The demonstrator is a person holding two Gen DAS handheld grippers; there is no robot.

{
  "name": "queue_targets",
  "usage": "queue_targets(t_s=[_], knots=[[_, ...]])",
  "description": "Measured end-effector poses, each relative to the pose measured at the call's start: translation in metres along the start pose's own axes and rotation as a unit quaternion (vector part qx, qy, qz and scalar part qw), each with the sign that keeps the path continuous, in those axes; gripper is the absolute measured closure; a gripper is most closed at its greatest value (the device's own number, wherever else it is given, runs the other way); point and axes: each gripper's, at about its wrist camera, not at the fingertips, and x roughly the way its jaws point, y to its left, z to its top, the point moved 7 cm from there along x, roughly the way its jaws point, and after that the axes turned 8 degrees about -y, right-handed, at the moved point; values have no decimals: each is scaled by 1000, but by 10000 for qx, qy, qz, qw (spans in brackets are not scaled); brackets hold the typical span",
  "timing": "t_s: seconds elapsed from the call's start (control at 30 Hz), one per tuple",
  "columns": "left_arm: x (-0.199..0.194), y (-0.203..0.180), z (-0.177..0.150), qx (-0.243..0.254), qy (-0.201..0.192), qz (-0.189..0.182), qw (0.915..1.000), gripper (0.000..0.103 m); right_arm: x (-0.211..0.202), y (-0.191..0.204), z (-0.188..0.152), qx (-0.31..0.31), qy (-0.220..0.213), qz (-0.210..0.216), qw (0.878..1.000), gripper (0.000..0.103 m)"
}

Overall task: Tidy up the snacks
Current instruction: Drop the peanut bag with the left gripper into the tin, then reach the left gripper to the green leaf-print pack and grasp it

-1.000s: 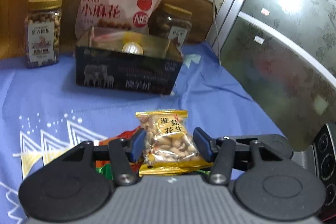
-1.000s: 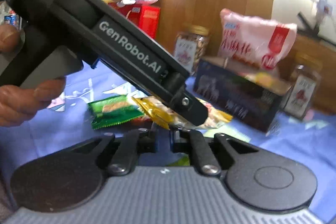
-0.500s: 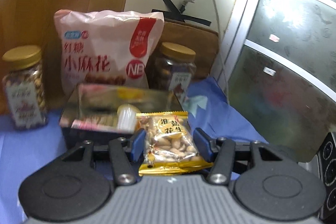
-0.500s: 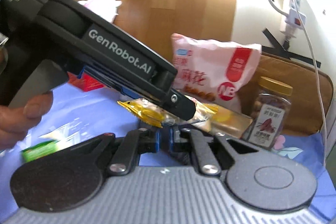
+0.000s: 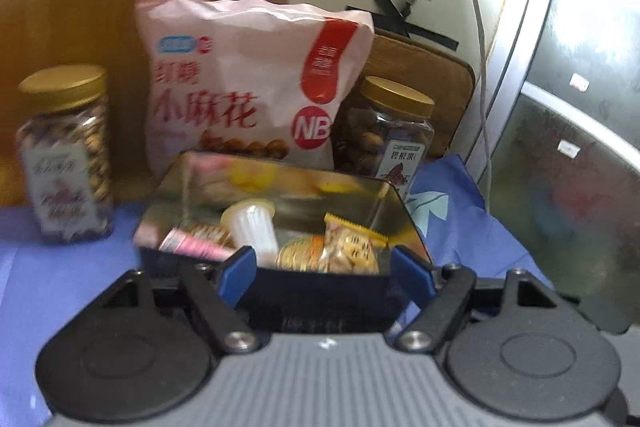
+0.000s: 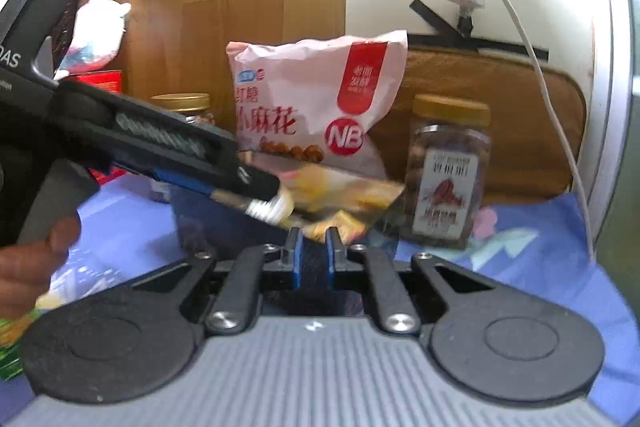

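A dark snack box (image 5: 320,291) with a shiny inner lining stands open on the blue cloth. The yellow peanut packet (image 5: 350,247) lies inside it at the front right, beside a white jelly cup (image 5: 252,227) and a pink biscuit pack (image 5: 196,243). My left gripper (image 5: 325,267) hovers at the box's front wall with its jaws opening and nothing between them. In the right wrist view, the left gripper (image 6: 276,201) reaches over the box (image 6: 200,211). My right gripper (image 6: 312,251) is shut and holds nothing, just in front of the box.
A large pink snack bag (image 5: 248,87) leans behind the box, between two gold-lidded nut jars (image 5: 66,155) (image 5: 388,135). A glass door (image 5: 580,147) stands close on the right, with a white cable (image 5: 480,67) hanging beside it. A green packet (image 6: 8,343) lies at the left.
The left gripper carried the peanut packet forward over the box, then opened; the packet now lies inside the box. The right gripper moved along towards the box and stayed shut.
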Motion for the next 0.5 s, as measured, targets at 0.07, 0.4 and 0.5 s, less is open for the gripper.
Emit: queue_targets(t_s=[0.07,0.4,0.5], knots=[[-15,3,-8,-180,34,-60,9998,27,-9,3,-9,165,137,56,9998,78],[-22,-20,-74,-429,928,-499,9935,27,-49,19,-47,831,732,627,9919,41],[-19,-29,-86,-434,1118,-616,9909,25,-55,29,-53,561,811,714,9926,39]])
